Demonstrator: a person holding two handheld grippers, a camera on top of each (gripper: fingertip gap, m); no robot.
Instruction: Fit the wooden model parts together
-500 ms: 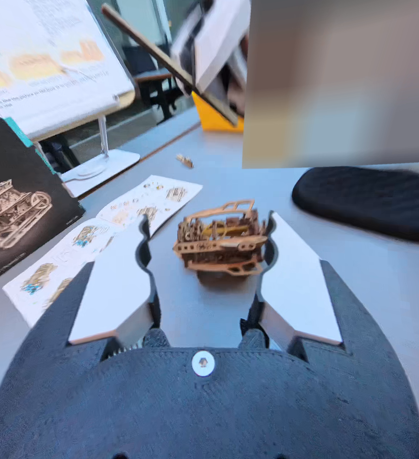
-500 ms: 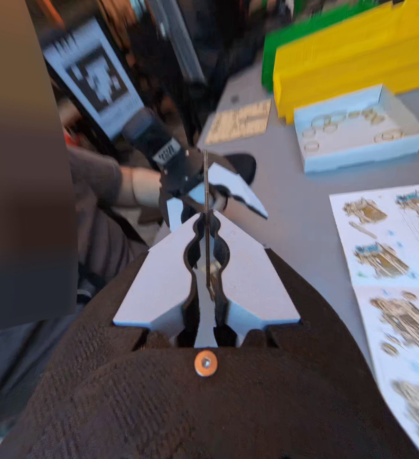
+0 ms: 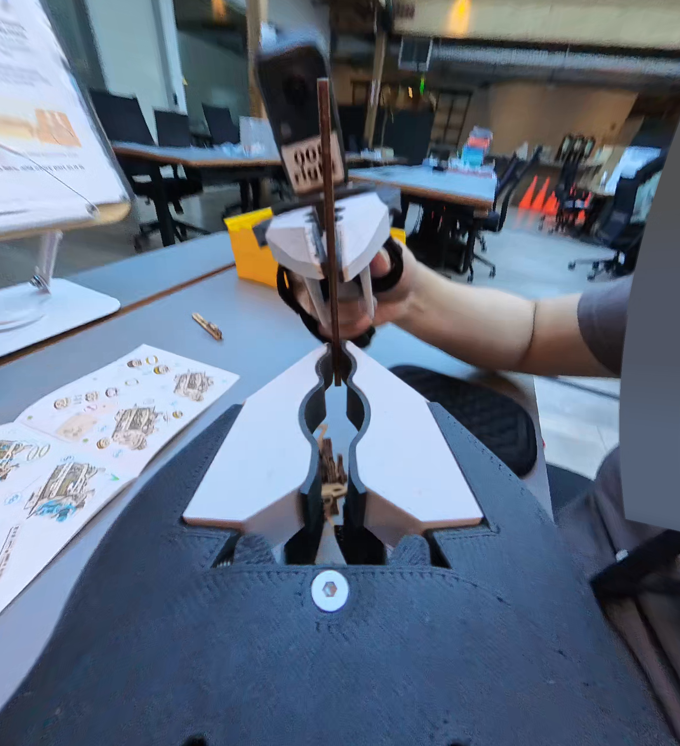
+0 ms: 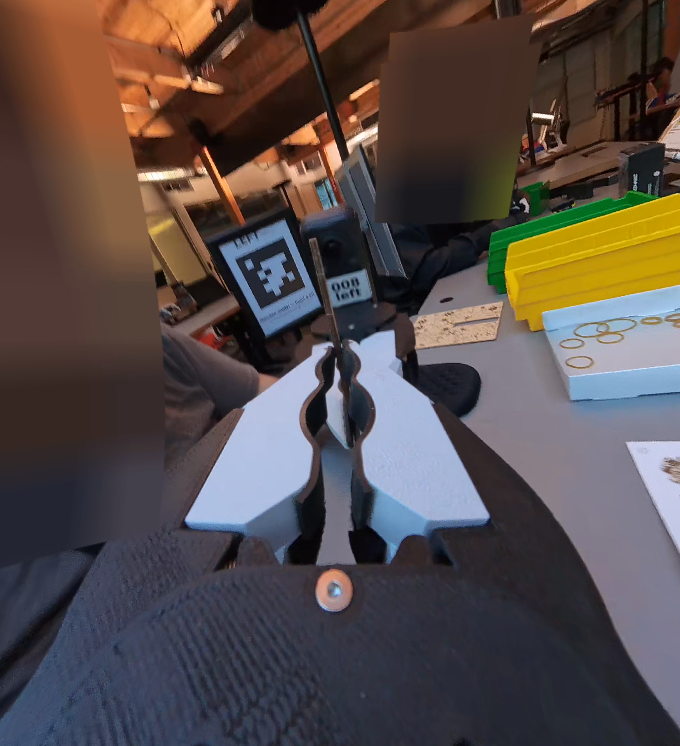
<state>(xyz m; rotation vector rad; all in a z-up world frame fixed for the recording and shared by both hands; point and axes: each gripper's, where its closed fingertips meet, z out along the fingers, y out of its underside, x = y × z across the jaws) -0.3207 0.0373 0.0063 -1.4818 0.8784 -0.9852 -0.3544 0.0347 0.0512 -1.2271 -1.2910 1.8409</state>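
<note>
Left tongs [image 3: 336,365], closed at the tips on the lower edge of a thin wooden sheet [image 3: 327,210] seen edge-on and standing upright. Right tongs [image 4: 340,355], likewise closed on the same sheet [image 4: 322,282], gripping it higher up; in the left wrist view they [image 3: 332,258] face the camera with a hand [image 3: 374,298] behind them, so that the sheet is held between both tongs above the desk [image 3: 257,315]. Through the gap between the left fingers [image 3: 269,436], the partly built wooden model [image 3: 332,476] lies on the desk below. Left of these tongs, an open instruction leaflet [image 3: 88,436] lies flat; beyond it a small loose wooden piece [image 3: 208,326], and a page stand [image 3: 39,290] at the desk's far left. A black pad [image 3: 483,415] lies to the right. In the right wrist view: a white tray [image 4: 628,363] holding rubber bands [image 4: 600,331], yellow bins [image 4: 612,258] and a green bin [image 4: 552,218] behind it, and a punched-out wooden sheet [image 4: 459,325] flat on the desk.
</note>
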